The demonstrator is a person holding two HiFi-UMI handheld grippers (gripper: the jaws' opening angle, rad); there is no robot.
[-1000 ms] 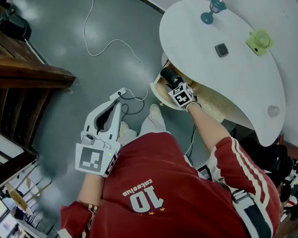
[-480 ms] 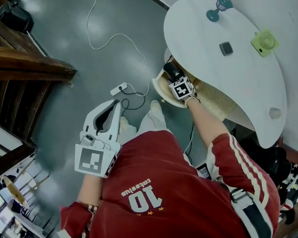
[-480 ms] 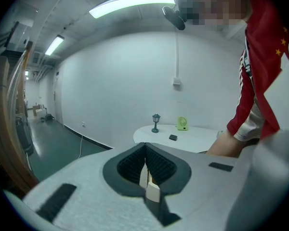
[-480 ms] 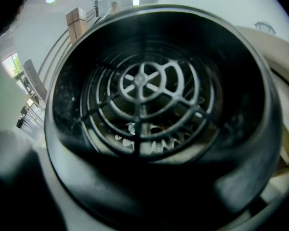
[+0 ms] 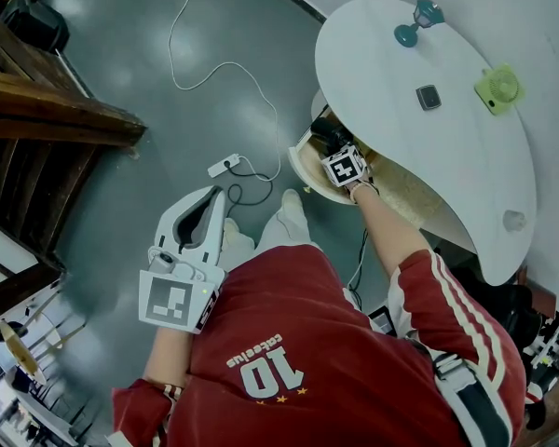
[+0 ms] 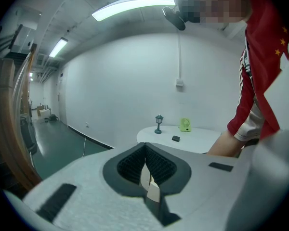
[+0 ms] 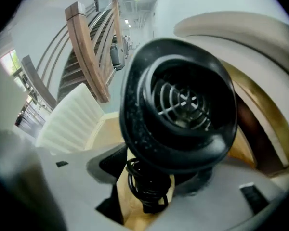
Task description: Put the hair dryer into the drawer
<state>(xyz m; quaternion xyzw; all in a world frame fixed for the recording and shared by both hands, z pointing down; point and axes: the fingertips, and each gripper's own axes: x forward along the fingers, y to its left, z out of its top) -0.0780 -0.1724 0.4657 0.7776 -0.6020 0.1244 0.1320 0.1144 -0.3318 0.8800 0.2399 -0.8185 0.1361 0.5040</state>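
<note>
Lying between right hand-held gripper (image 5: 334, 149) jaws (just opening), hair dryer (image 7: 180, 100), in drawer (image 5: 300, 164)

Red jersey (image 5: 298, 324) with white "10" and, it seems, small stars; white-striped sleeve (image 5: 443, 291); white left gripper (image 5: 215, 194).

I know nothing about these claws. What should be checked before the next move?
1. Drawer open: ok.
2. Hair dryer inside the drawer's outline: ok.
3. Right claw releasing: ok; its jaws have just been opening, with the dryer's handle between them and a gap beside one pad.
4. Hair dryer resting on the drawer floor: cannot tell.
5. Cord wound on the handle, not trailing: ok.
6. Left claw shut, empty, away from the drawer: ok.
</note>
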